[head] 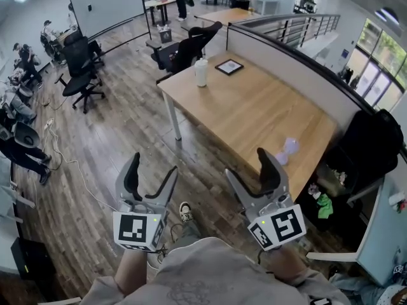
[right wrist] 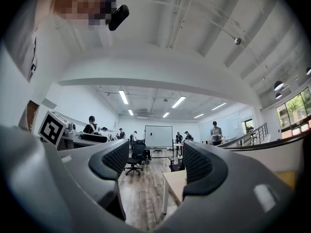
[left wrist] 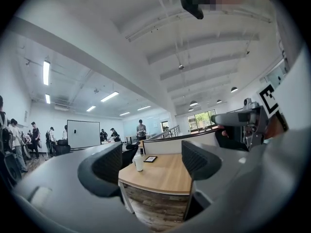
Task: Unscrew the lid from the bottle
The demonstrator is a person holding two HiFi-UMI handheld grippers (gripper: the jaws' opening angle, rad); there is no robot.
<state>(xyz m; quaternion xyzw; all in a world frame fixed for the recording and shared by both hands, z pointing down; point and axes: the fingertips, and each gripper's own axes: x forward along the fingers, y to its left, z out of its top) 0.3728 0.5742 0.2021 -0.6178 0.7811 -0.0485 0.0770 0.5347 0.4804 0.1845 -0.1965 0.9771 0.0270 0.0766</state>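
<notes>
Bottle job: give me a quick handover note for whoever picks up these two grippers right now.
Left gripper: open, empty.
Right gripper: open, empty.
Both are held in the air on the near side of the wooden table.
White bottle: upright at the table's far end, beside a dark framed item. Its lid appears to be on.
Done: nothing yet.
Left: reach the bottle, steady it with one gripper, unscrew the lid with the other.

bottle (head: 201, 72) left of frame (head: 229, 67) on table (head: 254, 116)
</notes>
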